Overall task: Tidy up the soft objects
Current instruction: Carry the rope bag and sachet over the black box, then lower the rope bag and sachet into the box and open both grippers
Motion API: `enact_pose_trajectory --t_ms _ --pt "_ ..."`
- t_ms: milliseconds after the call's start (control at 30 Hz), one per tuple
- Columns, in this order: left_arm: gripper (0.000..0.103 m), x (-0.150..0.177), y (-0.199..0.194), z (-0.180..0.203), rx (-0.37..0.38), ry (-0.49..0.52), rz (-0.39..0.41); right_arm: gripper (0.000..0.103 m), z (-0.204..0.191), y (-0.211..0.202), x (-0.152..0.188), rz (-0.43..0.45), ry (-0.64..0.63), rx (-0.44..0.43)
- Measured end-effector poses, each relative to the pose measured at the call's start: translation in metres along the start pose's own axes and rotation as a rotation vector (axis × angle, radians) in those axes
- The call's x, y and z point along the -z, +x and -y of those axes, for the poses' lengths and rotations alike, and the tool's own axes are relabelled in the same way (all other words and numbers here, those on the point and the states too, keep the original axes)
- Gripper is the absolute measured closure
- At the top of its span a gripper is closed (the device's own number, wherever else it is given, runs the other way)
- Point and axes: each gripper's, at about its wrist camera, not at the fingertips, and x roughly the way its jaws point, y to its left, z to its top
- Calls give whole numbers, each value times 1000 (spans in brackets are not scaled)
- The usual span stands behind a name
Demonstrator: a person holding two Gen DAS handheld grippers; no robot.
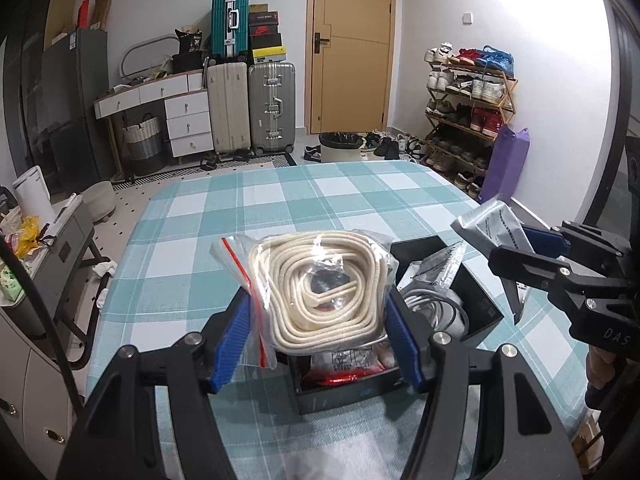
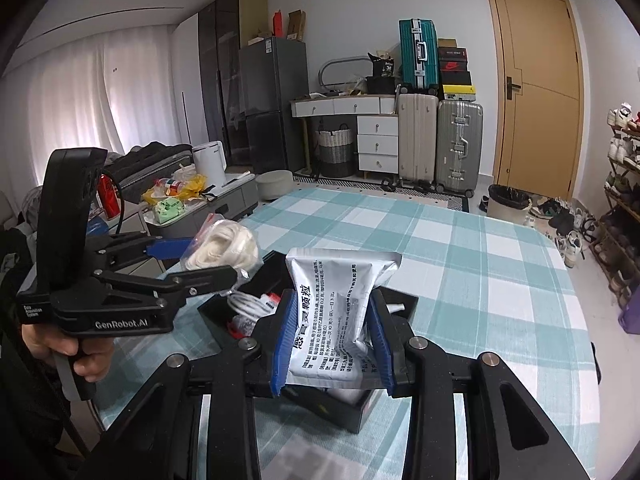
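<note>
My left gripper (image 1: 318, 344) is shut on a clear zip bag of coiled cream rope (image 1: 316, 288) and holds it above the black box (image 1: 480, 300) on the checked table. The box holds white cables (image 1: 432, 304) and packets. My right gripper (image 2: 332, 344) is shut on a silver foil packet (image 2: 340, 300) with printed text, held over the same box (image 2: 216, 320). The right gripper also shows in the left wrist view (image 1: 520, 244), with the packet (image 1: 492, 224). The left gripper with the rope bag (image 2: 224, 248) shows at the left of the right wrist view.
The table has a teal and white checked cloth (image 1: 320, 200). Suitcases (image 1: 248, 108), a white drawer unit (image 1: 188, 120), a door (image 1: 352, 44), a bin (image 1: 340, 146) and a shoe rack (image 1: 468, 112) stand beyond it. A grey cart with clutter (image 2: 192, 204) is at the left.
</note>
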Motion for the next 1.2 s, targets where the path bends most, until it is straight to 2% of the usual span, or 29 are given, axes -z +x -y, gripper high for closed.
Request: enact_pose_trajectory --t_ms 333,633,933,1100,1200 --pt "40 -3 23 3 0 12 -31 68 5 27 -12 -20 -11 5" --pt "39 1 44 9 -1 51 -83 68 18 61 -3 -136 2 10" --pt "37 3 45 13 -17 81 -101 68 23 78 3 -172 4 -3" --pt "37 8 48 7 5 45 -137 68 22 87 3 -180 -6 -6" --pt "37 10 48 2 23 18 -133 68 21 90 1 -180 -16 -4"
